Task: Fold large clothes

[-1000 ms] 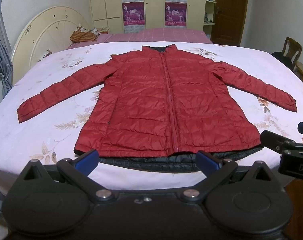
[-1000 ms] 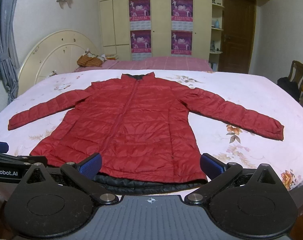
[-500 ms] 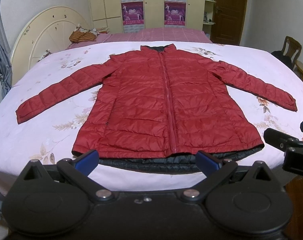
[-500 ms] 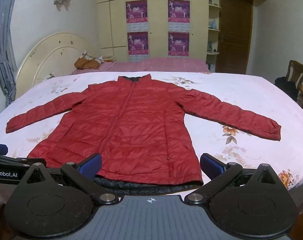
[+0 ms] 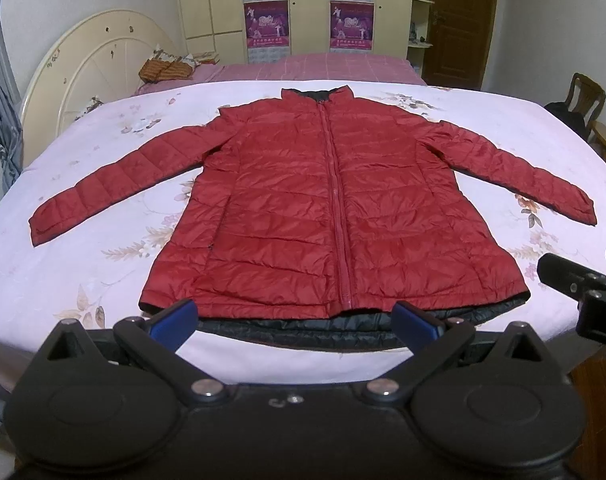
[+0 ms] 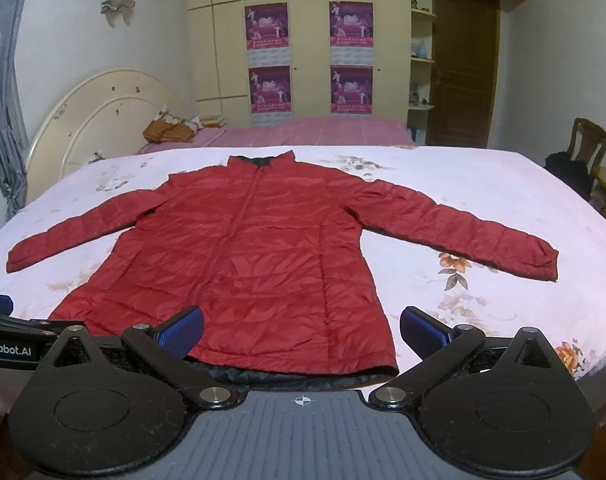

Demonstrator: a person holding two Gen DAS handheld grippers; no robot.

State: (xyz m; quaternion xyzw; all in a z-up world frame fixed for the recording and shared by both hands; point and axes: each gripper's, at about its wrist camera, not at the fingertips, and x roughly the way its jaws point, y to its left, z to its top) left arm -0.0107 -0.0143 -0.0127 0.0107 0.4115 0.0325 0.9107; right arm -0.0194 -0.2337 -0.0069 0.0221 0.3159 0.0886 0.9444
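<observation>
left hand-held gripper [image 5: 295,322]: fingers spread wide, nothing between them, hovering just off the near edge of the bed and short of the jacket's hem.
right hand-held gripper [image 6: 301,330]: also spread wide and empty, poised over the hem on the jacket's right half; its tip shows at the right edge of the left wrist view.
jacket [image 5: 327,208]: red quilted puffer, zipped up, lying front-up and flat on the bed, collar away from the grippers, hem nearest them.
sleeves: both stretched outward and slightly down, each lying flat on the sheet, well apart from the body panel at the cuffs.
lining: dark inner layer peeks out below the red hem along the near edge.
bed [image 5: 63,280]: pale floral sheet, carries the whole jacket with margin on each side.
done so far: the garment looks spread and smoothed, ready for folding; no fold is visible.
left to do: judging from this, everything: sleeves in across the body, sides in, then hem up toward the collar.
likely next: a grasp at a hem corner or a cuff.
</observation>
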